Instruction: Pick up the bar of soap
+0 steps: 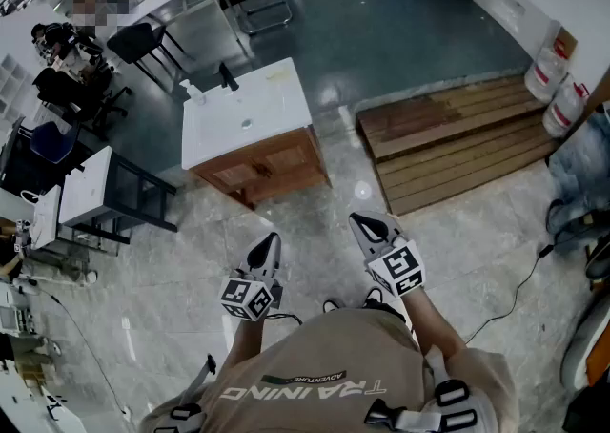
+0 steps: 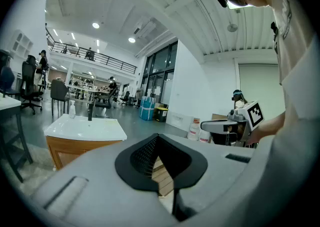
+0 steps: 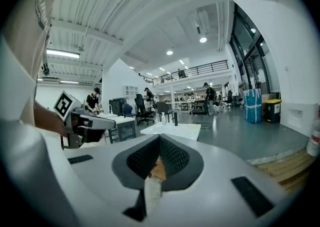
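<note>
Right gripper (image 1: 362, 223): jaws pressed together, empty. Left gripper (image 1: 269, 242): likewise together, empty, both held near the torso. Bar of soap: not discernible in any view, presumably on the white surface of the wooden washbasin cabinet (image 1: 281, 107), well ahead. Advice: approach, locate the soap, spread jaws before reaching.

right gripper (image 3: 159, 143) jaws together, empty; white washbasin (image 3: 175, 130) ahead

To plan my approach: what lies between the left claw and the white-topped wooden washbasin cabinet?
Only bare glossy grey stone floor separates the left claw from the white-topped wooden washbasin cabinet; the head view shows this.
</note>
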Motion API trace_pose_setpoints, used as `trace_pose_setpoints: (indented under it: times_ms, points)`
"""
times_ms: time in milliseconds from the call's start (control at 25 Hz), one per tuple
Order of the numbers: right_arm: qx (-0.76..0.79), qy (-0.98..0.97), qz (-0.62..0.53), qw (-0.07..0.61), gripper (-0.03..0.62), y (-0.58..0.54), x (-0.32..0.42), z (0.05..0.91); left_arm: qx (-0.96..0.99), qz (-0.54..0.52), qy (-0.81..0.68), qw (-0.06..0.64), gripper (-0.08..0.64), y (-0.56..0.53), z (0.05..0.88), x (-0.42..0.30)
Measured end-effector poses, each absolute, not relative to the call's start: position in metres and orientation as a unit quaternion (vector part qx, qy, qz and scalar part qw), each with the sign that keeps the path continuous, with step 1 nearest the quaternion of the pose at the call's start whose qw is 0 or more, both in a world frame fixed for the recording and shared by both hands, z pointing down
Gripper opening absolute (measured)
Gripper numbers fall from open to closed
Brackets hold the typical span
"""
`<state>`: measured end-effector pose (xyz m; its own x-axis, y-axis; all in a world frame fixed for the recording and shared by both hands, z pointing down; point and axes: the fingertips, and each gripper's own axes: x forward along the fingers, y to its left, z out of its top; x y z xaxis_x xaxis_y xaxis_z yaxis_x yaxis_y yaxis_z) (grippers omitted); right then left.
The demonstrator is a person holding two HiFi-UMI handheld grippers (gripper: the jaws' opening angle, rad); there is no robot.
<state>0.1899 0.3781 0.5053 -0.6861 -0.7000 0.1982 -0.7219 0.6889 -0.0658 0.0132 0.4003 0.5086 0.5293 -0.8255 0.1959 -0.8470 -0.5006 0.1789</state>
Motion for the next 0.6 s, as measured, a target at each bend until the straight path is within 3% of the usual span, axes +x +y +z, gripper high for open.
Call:
trace_pose_setpoints:
  times_ms: [600]
  points:
    - [0.382, -0.921, 0.029, 0.076, 0.005, 0.3695, 0.1906, 0.4978, 0.860, 0.051, -0.493, 0.120, -0.005, 0.3976, 0.5056, 0.0131]
